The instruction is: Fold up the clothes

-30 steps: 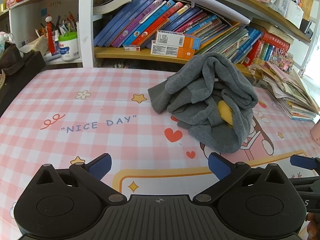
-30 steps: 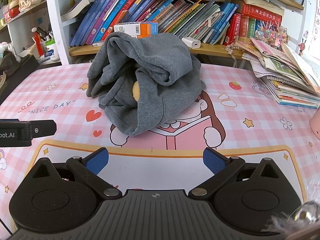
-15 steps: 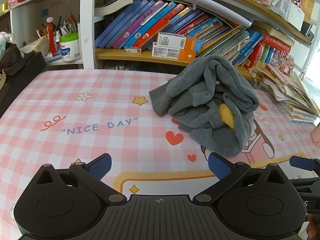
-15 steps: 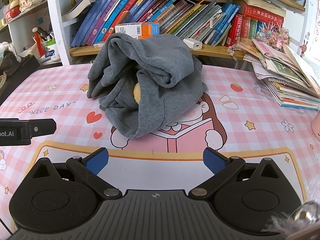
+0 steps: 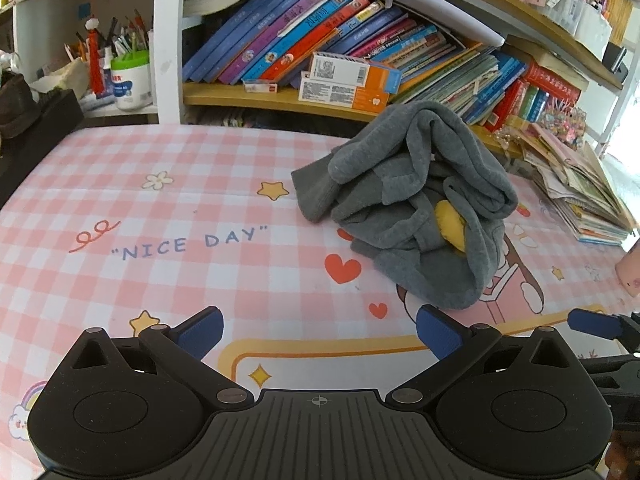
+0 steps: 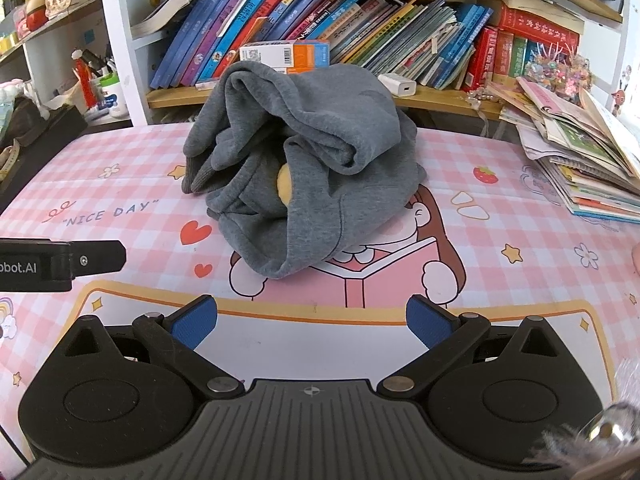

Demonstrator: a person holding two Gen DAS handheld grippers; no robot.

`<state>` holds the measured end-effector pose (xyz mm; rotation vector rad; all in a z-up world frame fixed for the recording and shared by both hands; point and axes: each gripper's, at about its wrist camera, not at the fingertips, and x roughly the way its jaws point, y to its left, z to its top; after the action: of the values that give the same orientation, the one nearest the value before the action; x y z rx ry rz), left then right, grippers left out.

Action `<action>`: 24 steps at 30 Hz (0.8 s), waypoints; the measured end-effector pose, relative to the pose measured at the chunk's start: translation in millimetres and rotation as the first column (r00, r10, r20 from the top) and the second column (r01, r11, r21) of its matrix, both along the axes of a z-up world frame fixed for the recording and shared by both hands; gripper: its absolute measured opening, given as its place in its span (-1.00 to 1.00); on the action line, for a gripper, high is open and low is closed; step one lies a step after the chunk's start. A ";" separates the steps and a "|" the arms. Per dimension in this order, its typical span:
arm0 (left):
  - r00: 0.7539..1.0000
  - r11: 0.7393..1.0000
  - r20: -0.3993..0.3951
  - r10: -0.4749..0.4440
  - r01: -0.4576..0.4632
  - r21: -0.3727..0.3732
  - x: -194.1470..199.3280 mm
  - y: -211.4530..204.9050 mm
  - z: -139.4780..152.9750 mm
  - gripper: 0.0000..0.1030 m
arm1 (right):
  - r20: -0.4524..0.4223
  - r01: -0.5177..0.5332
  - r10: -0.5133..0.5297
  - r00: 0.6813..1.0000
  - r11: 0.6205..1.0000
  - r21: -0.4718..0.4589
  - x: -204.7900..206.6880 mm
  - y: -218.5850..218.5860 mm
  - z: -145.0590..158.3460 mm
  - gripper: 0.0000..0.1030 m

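Note:
A grey sweatshirt (image 5: 416,208) lies crumpled in a heap on the pink checked tablecloth (image 5: 168,200), with a yellow patch (image 5: 450,226) showing in its folds. It also shows in the right wrist view (image 6: 304,168), straight ahead of that gripper. My left gripper (image 5: 318,330) is open and empty, near the table's front, to the left of the heap. My right gripper (image 6: 312,320) is open and empty, a short way in front of the heap. The left gripper's side shows at the left edge of the right wrist view (image 6: 60,264).
A bookshelf (image 5: 320,64) full of leaning books runs along the back of the table. A stack of magazines (image 6: 580,160) lies at the right. A dark box (image 5: 28,128) and a pen pot (image 5: 130,76) stand at the back left. A pink object (image 5: 630,268) sits at the right edge.
Both views have shifted slightly, so the sweatshirt sits a little lower in the frames. Both grippers stay open and empty.

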<state>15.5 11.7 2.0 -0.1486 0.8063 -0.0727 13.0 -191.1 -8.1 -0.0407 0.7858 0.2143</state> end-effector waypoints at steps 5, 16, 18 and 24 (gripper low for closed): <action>1.000 1.000 0.022 -0.006 0.006 -0.021 0.5 1.1 1.0 1.00 | 0.005 -0.011 0.010 1.000 1.000 0.019 1.8 -1.0 1.9 0.93; 0.995 1.000 0.102 -0.001 0.004 -0.027 4.8 1.8 3.4 1.00 | 0.018 -0.026 0.025 1.000 1.000 0.018 10.0 1.2 1.7 0.76; 0.993 1.000 0.118 -0.002 0.005 -0.023 5.8 1.4 2.5 1.00 | 0.015 -0.028 0.027 1.000 0.999 0.018 12.6 1.0 0.6 0.72; 0.990 1.000 0.135 -0.025 0.027 -0.008 12.8 -1.3 -1.2 1.00 | 0.020 -0.045 0.045 0.999 0.999 0.007 24.2 1.3 -1.6 0.52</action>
<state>28.2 10.4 0.8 -0.1407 0.6726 -0.1102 37.3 -189.7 -9.8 -0.0537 0.7651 0.2589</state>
